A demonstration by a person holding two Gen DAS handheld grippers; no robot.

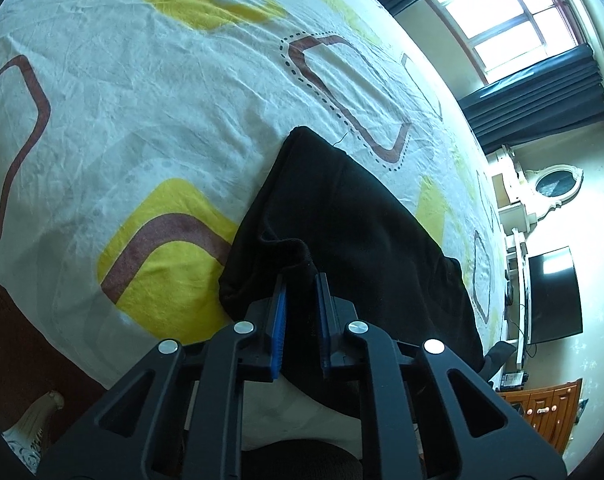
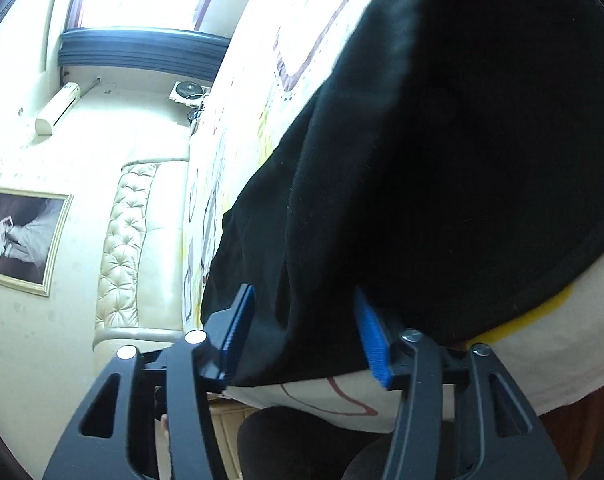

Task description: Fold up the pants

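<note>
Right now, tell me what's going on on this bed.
A person with two handheld tongs is folding black pants on a patterned bedsheet. The left tongs are nearly closed on a bunched edge of the fabric near the bed's edge. The right tongs stand wider apart, with the pants' near edge between the pads. The pants lie partly flat and rumpled, so the fold looks unfinished.

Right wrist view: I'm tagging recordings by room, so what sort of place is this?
Most likely a home bedroom: a tufted headboard adjoins a patterned bedsheet, a framed portrait hangs on the wall, and black pants lie on the bed.
</note>
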